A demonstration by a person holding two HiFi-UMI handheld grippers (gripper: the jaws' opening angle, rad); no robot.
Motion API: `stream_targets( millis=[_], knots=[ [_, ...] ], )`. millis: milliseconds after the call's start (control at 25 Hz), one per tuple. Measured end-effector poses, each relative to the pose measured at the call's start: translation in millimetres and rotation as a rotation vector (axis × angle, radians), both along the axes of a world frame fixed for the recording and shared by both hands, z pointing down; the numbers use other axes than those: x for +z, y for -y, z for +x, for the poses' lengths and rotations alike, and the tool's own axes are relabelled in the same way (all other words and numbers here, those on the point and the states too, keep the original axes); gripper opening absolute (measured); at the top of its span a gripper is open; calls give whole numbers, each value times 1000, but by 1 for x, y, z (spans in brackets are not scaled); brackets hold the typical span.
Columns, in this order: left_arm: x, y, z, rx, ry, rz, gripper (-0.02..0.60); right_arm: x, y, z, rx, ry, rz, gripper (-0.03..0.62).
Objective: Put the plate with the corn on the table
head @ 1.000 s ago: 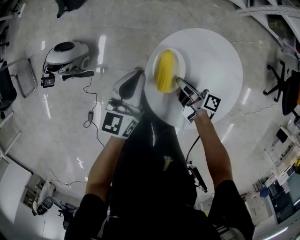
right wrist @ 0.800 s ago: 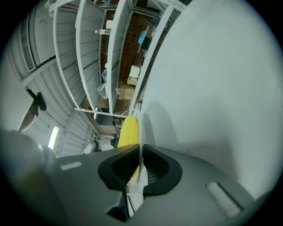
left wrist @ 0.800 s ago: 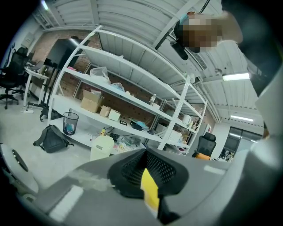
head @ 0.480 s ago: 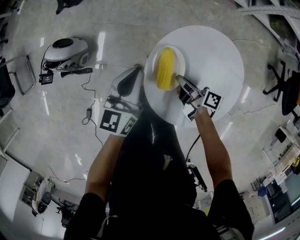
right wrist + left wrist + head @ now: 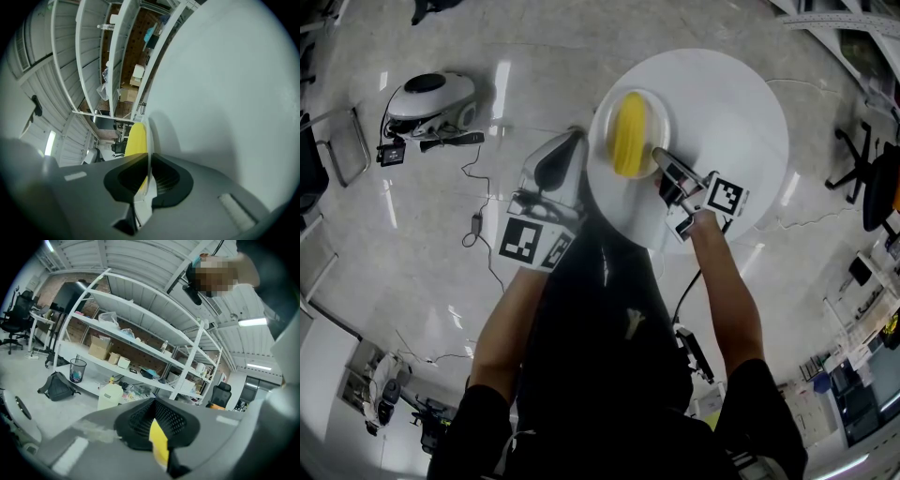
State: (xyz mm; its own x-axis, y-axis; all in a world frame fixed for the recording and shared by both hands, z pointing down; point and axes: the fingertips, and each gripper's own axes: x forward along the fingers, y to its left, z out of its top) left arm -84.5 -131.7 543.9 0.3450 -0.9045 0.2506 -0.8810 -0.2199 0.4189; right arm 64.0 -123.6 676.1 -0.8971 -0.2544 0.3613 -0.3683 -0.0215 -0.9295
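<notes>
A white plate (image 5: 661,114) with a yellow corn cob (image 5: 628,134) on it is over the near left part of the round white table (image 5: 727,103). My right gripper (image 5: 662,163) is shut on the plate's near rim. In the right gripper view the plate (image 5: 148,152) shows edge-on between the jaws, with the corn (image 5: 137,139) to its left and the table top (image 5: 225,84) to its right. My left gripper (image 5: 566,155) hangs over the floor just left of the table. Its jaws (image 5: 157,439) are together, with a yellow sliver between the pads.
A white machine (image 5: 431,101) with cables (image 5: 478,202) lies on the floor at left. A black office chair (image 5: 872,173) stands right of the table. Metal shelves (image 5: 140,352), a black bag (image 5: 58,386) and a bin (image 5: 77,370) stand ahead of the left gripper.
The plate and my right gripper have edged slightly farther over the table. My left gripper has hardly moved.
</notes>
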Motion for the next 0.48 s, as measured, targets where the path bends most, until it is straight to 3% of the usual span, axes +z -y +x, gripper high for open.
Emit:
stream_targets(
  millis=[480],
  knots=[
    [5,-1,6,12,-8,-9,3,4,4,2,-2,-85,-13,32]
  ],
)
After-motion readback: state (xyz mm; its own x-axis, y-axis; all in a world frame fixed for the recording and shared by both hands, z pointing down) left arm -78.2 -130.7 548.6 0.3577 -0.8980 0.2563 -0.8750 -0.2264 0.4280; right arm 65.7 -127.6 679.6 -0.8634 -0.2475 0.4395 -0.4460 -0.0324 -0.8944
